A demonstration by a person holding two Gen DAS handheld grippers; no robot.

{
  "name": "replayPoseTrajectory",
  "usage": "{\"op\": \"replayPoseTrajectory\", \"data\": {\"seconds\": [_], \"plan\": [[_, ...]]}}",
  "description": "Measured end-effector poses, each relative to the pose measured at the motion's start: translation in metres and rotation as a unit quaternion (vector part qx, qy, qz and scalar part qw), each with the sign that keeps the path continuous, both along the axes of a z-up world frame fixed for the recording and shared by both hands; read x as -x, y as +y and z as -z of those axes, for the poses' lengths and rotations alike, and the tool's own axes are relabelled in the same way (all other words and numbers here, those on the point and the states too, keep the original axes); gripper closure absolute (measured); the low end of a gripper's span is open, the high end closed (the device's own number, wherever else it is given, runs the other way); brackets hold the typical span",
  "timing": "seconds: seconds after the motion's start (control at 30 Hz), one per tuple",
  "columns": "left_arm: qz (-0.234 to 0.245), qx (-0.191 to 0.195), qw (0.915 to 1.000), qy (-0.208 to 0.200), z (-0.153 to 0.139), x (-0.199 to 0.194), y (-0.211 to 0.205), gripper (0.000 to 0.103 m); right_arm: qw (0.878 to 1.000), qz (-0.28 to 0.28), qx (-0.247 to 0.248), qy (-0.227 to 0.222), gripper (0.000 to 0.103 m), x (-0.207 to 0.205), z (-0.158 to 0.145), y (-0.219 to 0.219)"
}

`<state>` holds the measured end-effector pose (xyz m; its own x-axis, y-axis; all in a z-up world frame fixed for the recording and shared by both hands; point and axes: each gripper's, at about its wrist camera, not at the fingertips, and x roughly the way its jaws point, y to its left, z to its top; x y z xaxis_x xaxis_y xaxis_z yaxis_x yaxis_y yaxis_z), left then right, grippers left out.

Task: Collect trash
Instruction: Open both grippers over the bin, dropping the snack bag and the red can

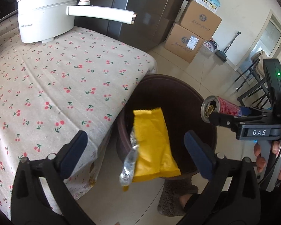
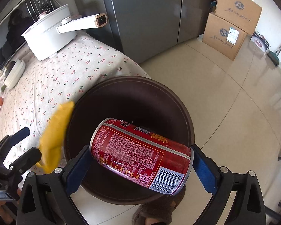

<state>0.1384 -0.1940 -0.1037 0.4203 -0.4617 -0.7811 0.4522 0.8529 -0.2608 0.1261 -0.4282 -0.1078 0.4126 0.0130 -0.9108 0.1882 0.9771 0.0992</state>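
My left gripper (image 1: 135, 136) stands wide open, pointing down past the table corner. Between its fingers, touching neither pad, a yellow snack packet (image 1: 153, 146) with a crumpled silver foil end (image 1: 129, 161) hangs loose over the near rim of a dark brown round bin (image 1: 159, 77). My right gripper (image 2: 140, 150) is shut on a red drink can (image 2: 140, 153), held sideways by its two ends right above the bin's (image 2: 131, 101) mouth. The right wrist view shows the packet (image 2: 54, 136) blurred at the bin's left edge, beside the left gripper (image 2: 28, 143). The can (image 1: 226, 108) shows its opened top.
A table with a cherry-print cloth (image 1: 46, 75) borders the bin and carries a white electric pot (image 1: 46, 18) with a long handle. A grey fridge (image 1: 149, 9) and stacked cardboard boxes (image 1: 193, 33) stand behind. A slippered foot (image 1: 178, 196) is beside the bin; chairs (image 1: 252, 86) stand right.
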Motion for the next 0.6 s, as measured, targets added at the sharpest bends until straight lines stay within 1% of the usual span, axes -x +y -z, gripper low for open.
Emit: {"op": "replayPoseTrajectory", "data": {"seconds": [0.2, 0.3, 0.37, 0.5, 0.6], "plan": [[-0.024, -0.025, 0.9994, -0.002, -0.003, 0.004, 0.018, 0.001, 1.000, -0.005, 0.006, 0.002, 0.001, -0.006, 0.003, 0.007], [-0.039, -0.051, 0.9978, -0.017, -0.007, 0.009, 0.027, 0.001, 1.000, -0.004, 0.017, -0.007, 0.001, -0.009, 0.001, 0.012], [-0.048, -0.066, 0.9965, -0.019, -0.010, 0.013, 0.034, 0.001, 1.000, 0.001, 0.025, -0.014, 0.000, -0.011, -0.003, 0.017], [-0.067, -0.064, 0.9956, -0.011, -0.019, 0.022, 0.054, 0.000, 0.999, -0.006, 0.014, -0.029, 0.000, -0.012, -0.013, 0.026], [-0.085, -0.064, 0.9943, -0.012, -0.026, 0.028, 0.069, 0.001, 0.999, -0.011, 0.027, -0.035, 0.000, -0.012, -0.017, 0.035]]}}
